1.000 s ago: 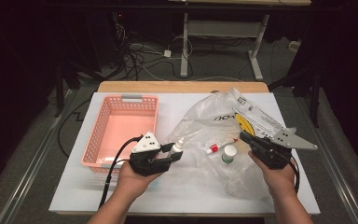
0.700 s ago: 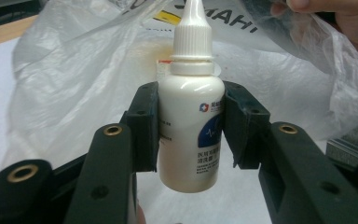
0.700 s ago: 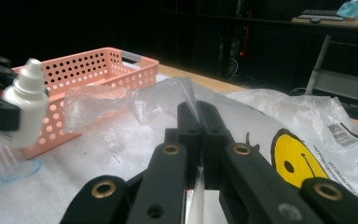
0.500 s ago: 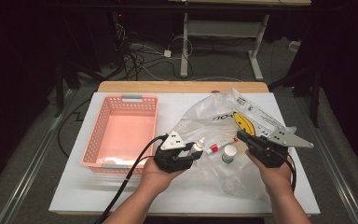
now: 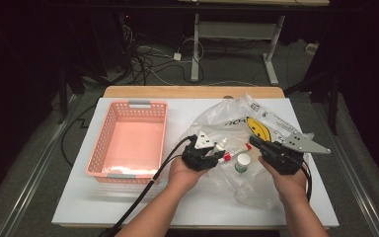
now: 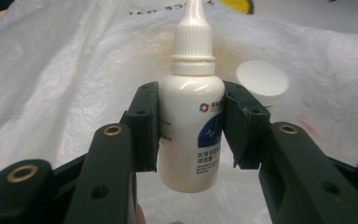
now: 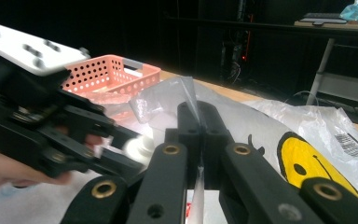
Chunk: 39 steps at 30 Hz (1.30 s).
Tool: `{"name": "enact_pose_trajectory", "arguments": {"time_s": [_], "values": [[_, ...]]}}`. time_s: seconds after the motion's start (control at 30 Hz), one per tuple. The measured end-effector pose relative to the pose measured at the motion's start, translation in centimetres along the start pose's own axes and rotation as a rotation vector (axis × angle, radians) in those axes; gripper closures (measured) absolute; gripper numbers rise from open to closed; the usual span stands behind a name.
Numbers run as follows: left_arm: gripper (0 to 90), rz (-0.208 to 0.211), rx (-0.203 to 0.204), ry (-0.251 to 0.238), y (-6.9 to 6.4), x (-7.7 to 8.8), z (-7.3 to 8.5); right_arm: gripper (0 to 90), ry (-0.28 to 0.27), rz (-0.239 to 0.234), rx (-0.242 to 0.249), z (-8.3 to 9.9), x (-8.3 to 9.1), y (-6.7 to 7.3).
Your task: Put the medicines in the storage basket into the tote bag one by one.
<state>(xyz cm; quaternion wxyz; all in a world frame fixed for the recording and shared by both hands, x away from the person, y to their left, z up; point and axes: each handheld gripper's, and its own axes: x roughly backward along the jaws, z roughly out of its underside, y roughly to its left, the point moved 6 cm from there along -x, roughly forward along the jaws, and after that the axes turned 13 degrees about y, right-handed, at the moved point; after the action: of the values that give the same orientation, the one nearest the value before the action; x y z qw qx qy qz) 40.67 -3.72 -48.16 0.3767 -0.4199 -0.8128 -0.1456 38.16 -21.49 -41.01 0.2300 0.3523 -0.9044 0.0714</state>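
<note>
My left gripper (image 6: 192,123) is shut on a white dropper bottle (image 6: 191,93) with a blue label, its nozzle pointing away from me. In the high view the left gripper (image 5: 216,150) holds the bottle (image 5: 220,146) over the clear plastic bag (image 5: 227,123) with a yellow smiley face. My right gripper (image 5: 253,140) is shut on a fold of the bag, and the thin film stands pinched between its jaws (image 7: 199,116). A small white-capped jar (image 5: 243,163) and a thin red-capped item (image 5: 237,150) lie on or in the bag, just past the bottle.
A pink plastic basket (image 5: 128,106) stands on the white table top at the left, with something pale in its near end. Cables trail from both grippers toward the front edge. Dark floor, wires and a desk frame lie beyond the table.
The left gripper has carried the bottle to the right and slightly down, from beside the basket to the bag. The right gripper has kept still, pinching the bag.
</note>
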Motion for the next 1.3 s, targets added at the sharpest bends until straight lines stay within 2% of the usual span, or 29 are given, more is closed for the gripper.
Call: {"name": "enact_pose_trajectory", "arguments": {"time_s": [0.13, 0.23, 0.37, 0.43, 0.63, 1.0, 1.1, 1.2, 1.3], "values": [[58.0, -0.023, -0.002, 0.002, 0.4, -1.7, -0.7, 90.0, 0.000, -0.002, -0.014, -0.1, 0.0, 0.1], [58.0, -0.041, 0.010, -0.004, 0.8, -2.9, -1.0, 90.0, -0.003, -0.004, -0.002, -0.1, -0.1, 0.1], [58.0, -0.041, 0.044, -0.008, 1.5, -4.2, -1.1, 90.0, -0.004, -0.007, 0.000, -0.1, -0.1, 0.1], [58.1, -0.010, 0.065, -0.033, 1.6, -4.6, -1.3, 90.0, -0.005, -0.008, 0.002, -0.1, -0.1, 0.1], [58.0, -0.029, 0.051, -0.024, 1.6, -5.5, -1.4, 90.0, -0.005, -0.013, 0.007, -0.1, -0.1, 0.2], [56.6, -0.022, 0.042, 0.001, 1.3, -5.7, -1.0, 90.0, -0.001, -0.013, 0.004, 0.1, 0.0, 0.3], [49.7, -0.014, 0.049, 0.015, 1.2, -5.6, -1.0, 90.0, 0.002, -0.014, 0.007, 0.2, -0.1, 0.3], [48.0, -0.007, 0.052, 0.016, 1.1, -5.3, -0.9, 90.0, 0.003, -0.012, 0.008, 0.2, -0.2, 0.3], [42.6, 0.012, 0.070, 0.017, 1.0, -5.1, -0.8, 90.0, 0.006, -0.013, 0.009, 0.2, -0.1, 0.3]]}}
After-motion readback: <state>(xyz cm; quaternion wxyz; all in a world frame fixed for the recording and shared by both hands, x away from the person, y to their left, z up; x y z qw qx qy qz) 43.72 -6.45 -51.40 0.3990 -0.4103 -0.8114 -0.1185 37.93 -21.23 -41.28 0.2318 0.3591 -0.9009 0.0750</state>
